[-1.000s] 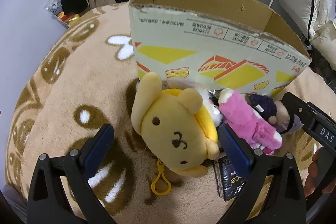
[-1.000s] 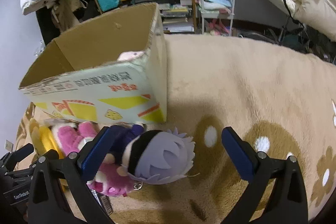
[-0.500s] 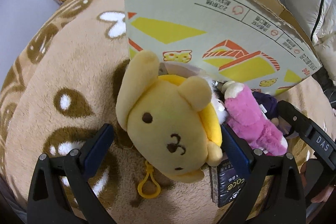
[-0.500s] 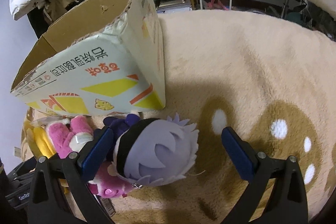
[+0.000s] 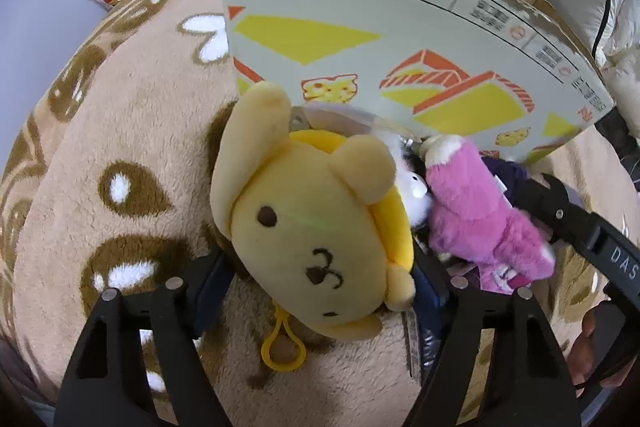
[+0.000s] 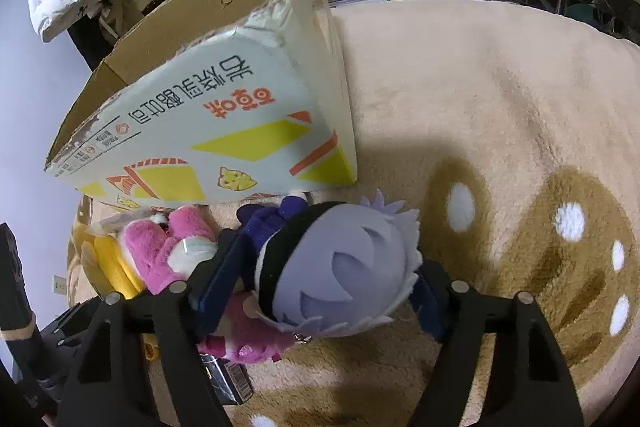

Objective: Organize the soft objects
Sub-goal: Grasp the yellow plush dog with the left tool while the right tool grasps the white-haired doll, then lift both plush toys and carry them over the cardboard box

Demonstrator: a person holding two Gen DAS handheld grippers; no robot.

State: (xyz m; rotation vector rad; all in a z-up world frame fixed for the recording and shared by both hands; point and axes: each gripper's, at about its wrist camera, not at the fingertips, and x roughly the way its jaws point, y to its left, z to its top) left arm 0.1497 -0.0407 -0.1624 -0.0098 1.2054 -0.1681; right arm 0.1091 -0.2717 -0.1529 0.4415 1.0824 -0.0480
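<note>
Left hand-held gripper [image 5: 316, 287] clamps yellow plush dog head [image 5: 308, 227]; right hand-held gripper [image 6: 320, 291] clamps lilac-haired plush doll [image 6: 340, 267], face hidden; cardboard box [image 6: 224, 143] interior unseen.

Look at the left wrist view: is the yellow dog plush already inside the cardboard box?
No: the yellow dog plush lies on the carpet in front of the cardboard box, between the left gripper fingers.

Yellow dog plush [image 5: 316, 227], pink plush [image 5: 476, 215] and lavender-haired doll [image 6: 340, 267] lie below the cardboard box [image 5: 400, 27].
</note>
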